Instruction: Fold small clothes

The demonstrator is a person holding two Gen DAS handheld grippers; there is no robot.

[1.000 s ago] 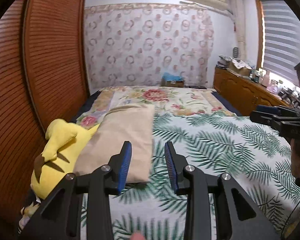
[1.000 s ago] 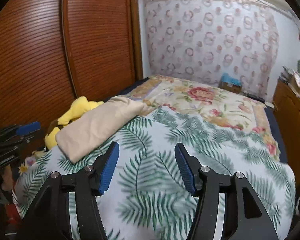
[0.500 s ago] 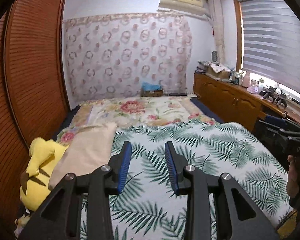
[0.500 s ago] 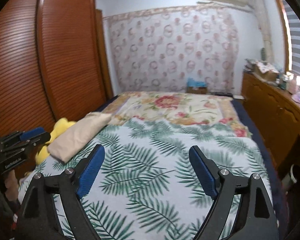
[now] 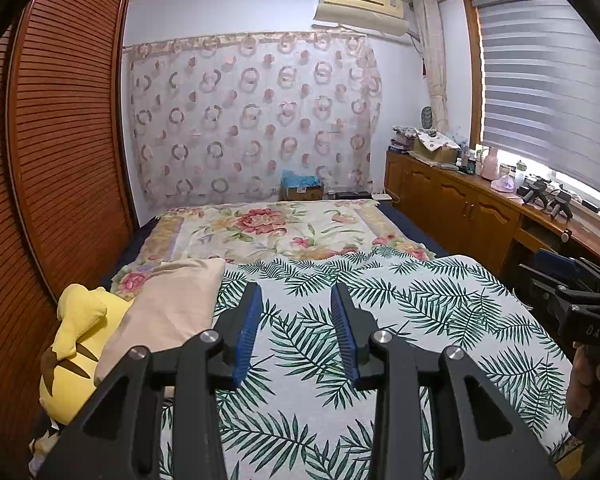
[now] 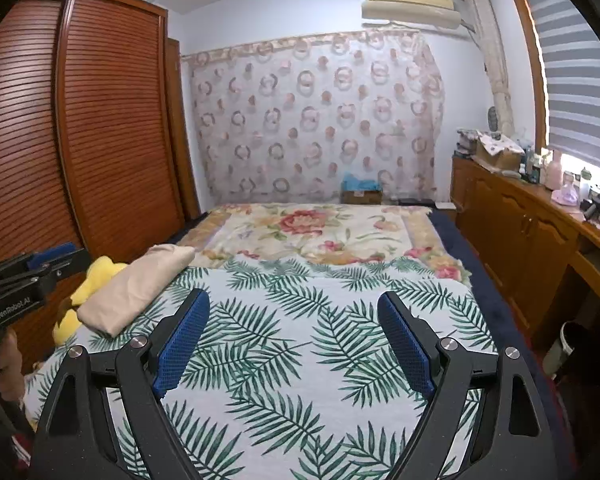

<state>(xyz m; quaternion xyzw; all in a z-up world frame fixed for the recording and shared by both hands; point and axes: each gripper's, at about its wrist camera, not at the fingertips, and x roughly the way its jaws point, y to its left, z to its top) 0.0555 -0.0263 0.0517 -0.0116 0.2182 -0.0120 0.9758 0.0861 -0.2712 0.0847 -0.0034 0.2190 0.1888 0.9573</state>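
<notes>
Holding both grippers over the bed, you have nothing between the jaws of either one. Your left gripper sits at the bottom centre of the left wrist view; its blue pads stand a little apart, with only the leaf-print cover showing in the gap. Your right gripper fills the bottom of the right wrist view; its jaws have just been opening and now stand wide, and nothing lies between them either. The task's thing, a folded beige cloth, lies at the left side of the left wrist view, on the left part of the cover, and its left edge rests against a yellow plush toy at the lower left. In the right wrist view the same cloth is at the middle left, beyond and to the left of the left pad, apart from it. Behind the leaf cover, in the middle of both frames, a floral blanket covers the far part of the bed. A wooden wardrobe takes the left side, a patterned curtain hangs at the centre, and a wooden cabinet with small items stands at the right under the window blind. Your right gripper also shows at the right edge of the left wrist view, with your hand under it.
</notes>
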